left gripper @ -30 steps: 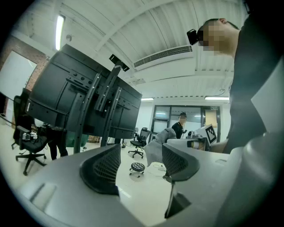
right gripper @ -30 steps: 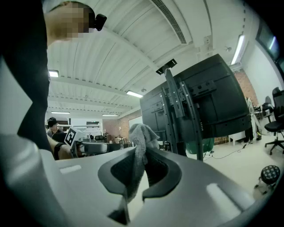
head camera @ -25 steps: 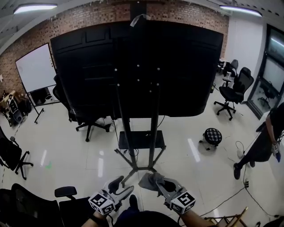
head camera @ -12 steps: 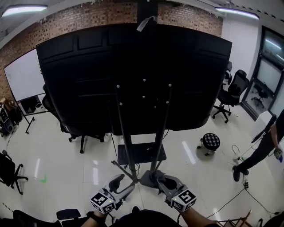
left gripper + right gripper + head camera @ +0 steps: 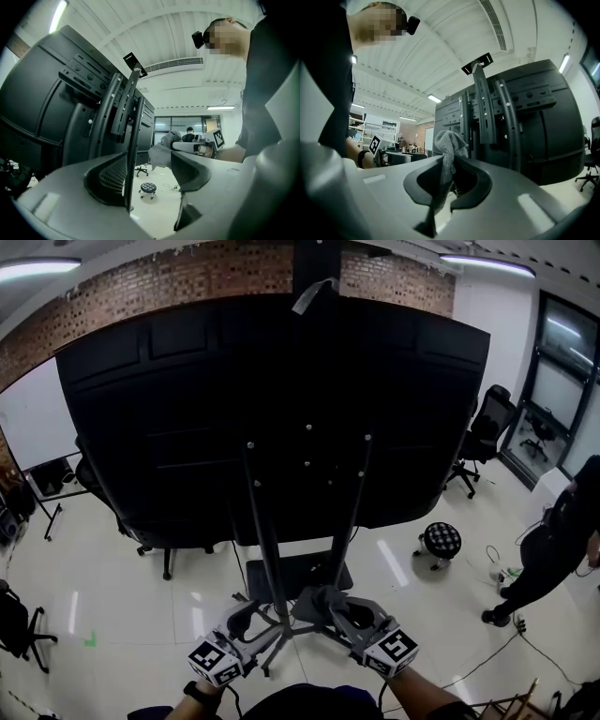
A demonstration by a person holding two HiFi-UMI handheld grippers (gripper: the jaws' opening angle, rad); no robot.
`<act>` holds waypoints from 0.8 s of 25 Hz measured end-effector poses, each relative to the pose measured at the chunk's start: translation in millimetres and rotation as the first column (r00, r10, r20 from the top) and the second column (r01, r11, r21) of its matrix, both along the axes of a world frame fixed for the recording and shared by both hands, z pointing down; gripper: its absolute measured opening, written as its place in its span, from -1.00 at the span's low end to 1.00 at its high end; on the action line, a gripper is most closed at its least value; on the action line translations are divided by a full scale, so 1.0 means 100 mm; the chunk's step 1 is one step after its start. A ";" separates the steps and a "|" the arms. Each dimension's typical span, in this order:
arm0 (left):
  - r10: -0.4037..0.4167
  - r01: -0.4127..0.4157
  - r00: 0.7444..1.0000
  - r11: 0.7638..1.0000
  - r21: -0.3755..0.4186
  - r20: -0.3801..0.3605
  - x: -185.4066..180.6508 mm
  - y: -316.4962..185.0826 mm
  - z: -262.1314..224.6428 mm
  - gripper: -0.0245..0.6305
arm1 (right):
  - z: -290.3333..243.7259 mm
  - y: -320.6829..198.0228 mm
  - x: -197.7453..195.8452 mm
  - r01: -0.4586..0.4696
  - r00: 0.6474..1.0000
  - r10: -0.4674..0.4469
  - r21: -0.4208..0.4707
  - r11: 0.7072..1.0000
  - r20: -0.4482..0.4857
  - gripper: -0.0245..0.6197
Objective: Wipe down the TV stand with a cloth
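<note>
The black TV stand point(image 5: 265, 559) has two upright poles, a low shelf point(image 5: 300, 573) and spread feet, and carries a big black screen seen from behind point(image 5: 272, 409). My right gripper point(image 5: 336, 607) is shut on a grey cloth point(image 5: 311, 602), which hangs close to the foot of the poles. In the right gripper view the cloth point(image 5: 447, 145) bunches up between the jaws, with the stand's mounting rails point(image 5: 485, 108) just beyond. My left gripper point(image 5: 251, 626) is open by the stand's left leg. One upright point(image 5: 131, 136) runs through the gap of the left gripper point(image 5: 150, 173); whether it touches the jaws is unclear.
Black office chairs stand at the right point(image 5: 483, 432) and at the far left point(image 5: 19, 624). A round checked stool point(image 5: 438, 540) sits right of the stand, with cables point(image 5: 502, 568) on the floor nearby. A person in dark clothes point(image 5: 553, 549) is at the right edge. A whiteboard point(image 5: 23, 423) stands at the left.
The view has closed in on the stand, which now fills more of the frame. Both grippers have moved forward to the stand's base, the right one carrying the cloth.
</note>
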State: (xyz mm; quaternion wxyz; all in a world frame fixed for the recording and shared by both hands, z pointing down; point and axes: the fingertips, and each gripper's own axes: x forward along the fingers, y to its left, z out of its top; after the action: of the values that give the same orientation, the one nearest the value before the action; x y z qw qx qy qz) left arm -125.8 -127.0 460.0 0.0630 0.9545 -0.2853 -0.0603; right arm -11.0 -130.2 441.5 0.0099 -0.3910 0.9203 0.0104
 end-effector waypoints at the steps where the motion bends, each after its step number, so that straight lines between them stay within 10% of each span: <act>1: 0.003 -0.003 1.000 1.000 0.011 -0.001 0.01 -0.04 -0.05 0.04 | -0.07 -0.04 0.00 0.007 1.000 -0.007 0.009 1.000 -0.001 -0.85; 9: 0.001 -0.006 0.999 0.988 0.153 0.034 0.14 -0.34 -0.67 0.03 | -0.96 -0.40 0.10 0.071 0.995 -0.055 0.215 0.974 -0.081 -0.85; 20: 0.049 -0.059 0.998 0.933 0.354 0.037 0.34 -0.57 -1.97 0.03 | -2.36 -0.74 0.27 0.119 0.973 0.001 0.506 0.854 -0.231 -0.85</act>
State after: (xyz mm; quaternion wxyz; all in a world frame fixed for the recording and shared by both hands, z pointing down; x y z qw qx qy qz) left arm -92.0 -184.1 262.8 -0.1126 0.9583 -0.2443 -0.0960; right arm 16.0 -203.9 205.7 0.0116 -0.3418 0.8904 0.3004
